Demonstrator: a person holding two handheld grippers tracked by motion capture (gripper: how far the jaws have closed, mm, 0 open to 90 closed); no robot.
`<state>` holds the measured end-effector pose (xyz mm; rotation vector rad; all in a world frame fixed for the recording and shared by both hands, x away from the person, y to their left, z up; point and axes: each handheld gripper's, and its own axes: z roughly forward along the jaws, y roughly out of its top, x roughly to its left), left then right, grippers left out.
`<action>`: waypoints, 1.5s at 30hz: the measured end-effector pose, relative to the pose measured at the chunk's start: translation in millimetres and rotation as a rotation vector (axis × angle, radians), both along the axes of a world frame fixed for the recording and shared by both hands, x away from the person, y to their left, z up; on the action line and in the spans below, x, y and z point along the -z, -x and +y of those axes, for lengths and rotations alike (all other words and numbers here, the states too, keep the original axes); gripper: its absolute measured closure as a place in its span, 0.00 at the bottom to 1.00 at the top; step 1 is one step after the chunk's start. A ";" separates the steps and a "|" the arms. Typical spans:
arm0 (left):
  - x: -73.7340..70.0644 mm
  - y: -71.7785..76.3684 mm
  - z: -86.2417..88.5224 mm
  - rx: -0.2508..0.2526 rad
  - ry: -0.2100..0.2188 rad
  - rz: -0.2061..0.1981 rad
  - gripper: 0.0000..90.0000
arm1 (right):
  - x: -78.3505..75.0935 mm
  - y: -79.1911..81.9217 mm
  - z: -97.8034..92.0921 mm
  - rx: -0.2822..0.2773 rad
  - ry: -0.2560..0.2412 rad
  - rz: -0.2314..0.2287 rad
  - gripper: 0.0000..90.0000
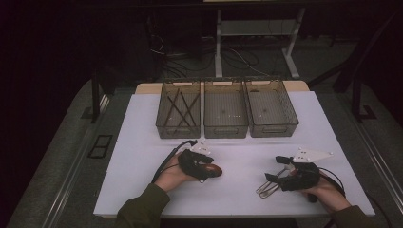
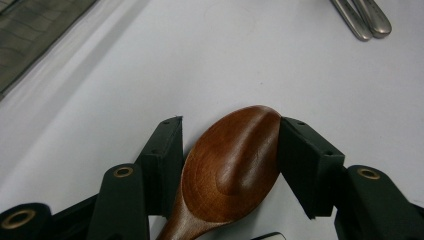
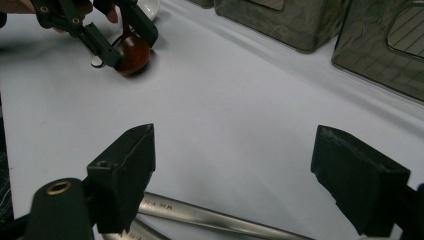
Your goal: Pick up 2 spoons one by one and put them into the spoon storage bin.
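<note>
The left gripper (image 1: pixel 207 167) sits near the middle of the white table (image 1: pixel 142 123), left of centre, with its jaws closed around the bowl of a wooden spoon (image 2: pixel 232 165). In the left gripper view both pads touch the bowl's edges, and the spoon lies bowl-down on the table with its handle running back under the gripper. Bare table stretches ahead of the spoon to a pair of metal handles (image 2: pixel 362 17) at the far right of that view.

The right gripper (image 1: pixel 274 170) hovers near the table's right front, jaws spread wide and holding nothing. In its own view the metal handles (image 3: pixel 210 216) pass just under the left jaw, and I cannot tell whether they touch it. In the high view these metal utensils (image 1: pixel 266 187) lie close to the near edge, just left of the right gripper.

A wide strip of open table lies between the two grippers, and another between them and three mesh baskets (image 1: pixel 225 128) in a row along the far edge. The left basket (image 1: pixel 164 129) holds dark sticks (image 1: pixel 183 108). The middle and right baskets stand side by side, walls touching.
</note>
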<state>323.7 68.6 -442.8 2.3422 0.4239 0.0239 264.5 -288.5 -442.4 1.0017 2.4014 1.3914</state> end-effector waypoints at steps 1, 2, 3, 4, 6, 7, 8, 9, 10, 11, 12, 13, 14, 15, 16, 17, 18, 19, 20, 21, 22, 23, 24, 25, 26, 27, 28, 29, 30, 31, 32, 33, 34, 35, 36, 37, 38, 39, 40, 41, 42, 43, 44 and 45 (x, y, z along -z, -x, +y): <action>0.7 0.6 -0.6 -0.003 -0.005 0.001 0.48 | -0.1 0.1 0.0 0.000 0.000 0.001 0.19; 0.8 0.9 -0.8 -0.001 -0.009 0.001 0.48 | -0.1 0.0 0.0 0.000 0.000 0.000 0.19; 0.8 1.2 -1.0 0.000 -0.009 0.001 0.48 | -0.1 0.1 -0.1 0.000 0.000 0.001 0.19; 0.7 1.5 -1.1 0.002 -0.009 -0.002 0.48 | -0.1 0.0 -0.1 0.000 0.000 0.000 0.19; 0.7 1.9 -0.8 0.014 -0.013 -0.005 0.48 | -0.1 0.0 -0.2 0.001 -0.001 0.001 0.19; 0.8 2.1 -0.7 0.017 -0.014 -0.006 0.48 | -0.2 0.1 -0.2 0.001 -0.001 0.001 0.19; 0.9 2.3 -0.6 0.019 -0.014 -0.006 0.48 | -0.2 0.1 -0.2 0.001 -0.001 0.000 0.19; 0.9 2.4 -0.3 0.026 -0.017 -0.007 0.48 | -0.2 0.1 -0.2 0.001 -0.001 0.001 0.19; 1.0 2.4 0.0 0.031 -0.017 -0.007 0.49 | -0.2 0.1 -0.2 0.001 -0.001 0.000 0.19; 1.2 2.8 0.1 0.037 -0.015 -0.003 0.50 | -0.2 0.1 -0.2 0.001 -0.001 0.001 0.19; 1.3 3.6 0.3 0.044 -0.016 -0.001 0.51 | -0.2 0.1 -0.2 0.001 -0.001 0.001 0.19; 1.2 4.1 0.5 0.057 -0.019 -0.002 0.52 | -0.2 0.0 -0.1 0.001 -0.001 0.001 0.19; 1.3 4.9 0.6 0.067 -0.020 -0.001 0.53 | -0.2 0.1 -0.1 0.001 -0.001 0.001 0.19; 1.1 5.1 1.1 0.082 -0.032 -0.009 0.54 | -0.2 0.1 -0.1 0.001 -0.001 0.000 0.19; 0.8 5.9 1.0 0.088 -0.040 -0.020 0.55 | -0.3 0.1 -0.2 0.001 -0.001 0.001 0.19; 0.4 6.9 0.9 0.091 -0.048 -0.025 0.56 | -0.3 0.1 -0.2 0.001 -0.002 0.000 0.19; 0.2 7.4 0.6 0.092 -0.055 -0.037 0.57 | -0.3 0.0 -0.3 0.001 -0.002 0.000 0.19; 0.0 8.0 0.4 0.093 -0.063 -0.045 0.59 | -0.3 0.0 -0.3 0.001 -0.002 0.000 0.19; -0.2 8.3 0.1 0.092 -0.068 -0.053 0.61 | -0.3 0.1 -0.3 0.001 -0.002 0.001 0.19; -0.5 8.2 0.1 0.091 -0.071 -0.056 0.63 | -0.3 0.1 -0.3 0.001 -0.002 0.000 0.19; -0.6 7.6 0.2 0.092 -0.071 -0.059 0.64 | -0.4 0.2 -0.3 0.001 -0.003 0.001 0.19; -1.0 7.1 0.8 0.095 -0.078 -0.063 0.65 | -0.4 0.2 -0.3 0.001 -0.002 0.001 0.19; -1.0 7.8 0.9 0.088 -0.077 -0.056 0.67 | -0.3 0.1 -0.5 0.002 -0.001 0.000 0.19; -1.1 7.7 1.0 0.089 -0.077 -0.059 0.68 | -0.3 0.0 -0.6 0.002 -0.001 0.001 0.19; -1.1 7.6 1.2 0.091 -0.078 -0.058 0.69 | -0.3 -0.1 -0.6 0.002 -0.001 0.000 0.19; -1.3 7.6 1.3 0.089 -0.078 -0.059 0.70 | -0.3 -0.1 -0.6 0.002 -0.002 0.001 0.19; -1.6 7.5 1.4 0.089 -0.081 -0.059 0.72 | -0.4 0.0 -0.6 0.002 -0.002 0.001 0.19; -1.7 7.5 1.5 0.091 -0.081 -0.058 0.73 | -0.3 0.0 -0.5 0.001 -0.001 0.001 0.19; -1.8 7.7 1.6 0.092 -0.081 -0.059 0.74 | -0.2 -0.1 -0.5 0.000 0.000 0.001 0.19; -2.0 7.9 1.6 0.093 -0.081 -0.058 0.75 | -0.2 -0.1 -0.4 0.001 0.000 0.001 0.19; -1.9 8.3 1.4 0.093 -0.078 -0.055 0.78 | -0.2 -0.1 -0.4 0.001 -0.001 0.002 0.19; -1.9 8.5 1.2 0.094 -0.081 -0.058 0.80 | -0.3 -0.1 -0.4 0.002 -0.001 0.001 0.19; -2.0 8.5 1.1 0.093 -0.083 -0.060 0.80 | -0.3 -0.1 -0.4 0.001 -0.001 0.001 0.19; -2.1 8.5 1.0 0.094 -0.082 -0.059 0.82 | -0.3 0.0 -0.4 0.000 -0.001 0.002 0.19; -2.2 8.5 0.9 0.096 -0.081 -0.057 0.84 | -0.3 0.0 -0.4 0.000 -0.001 0.001 0.19; -2.2 8.4 0.8 0.100 -0.081 -0.057 0.85 | -0.3 0.0 -0.4 0.000 -0.002 0.001 0.19; -2.2 8.6 0.5 0.103 -0.079 -0.056 0.86 | -0.3 0.0 -0.4 0.000 -0.002 0.001 0.19; -2.2 8.9 0.2 0.105 -0.077 -0.055 0.87 | -0.3 0.0 -0.3 0.000 -0.002 0.001 0.19; -2.6 9.0 0.0 0.109 -0.076 -0.053 0.88 | -0.2 -0.1 -0.3 0.000 -0.001 0.001 0.19; -2.4 9.5 -0.5 0.104 -0.071 -0.050 0.88 | -0.1 -0.2 -0.3 0.000 0.000 0.001 0.19; -2.7 9.2 -0.7 0.104 -0.072 -0.050 0.88 | -0.1 -0.2 -0.3 -0.001 -0.001 0.001 0.19; -3.0 9.1 -0.6 0.104 -0.072 -0.047 0.88 | -0.2 -0.1 -0.3 -0.001 -0.001 0.001 0.19; -3.0 9.4 -1.0 0.094 -0.061 -0.044 0.88 | -0.2 -0.1 -0.3 0.000 -0.001 0.002 0.19; -3.8 8.9 -0.8 0.094 -0.062 -0.044 0.88 | -0.3 -0.1 -0.3 0.000 -0.002 0.002 0.19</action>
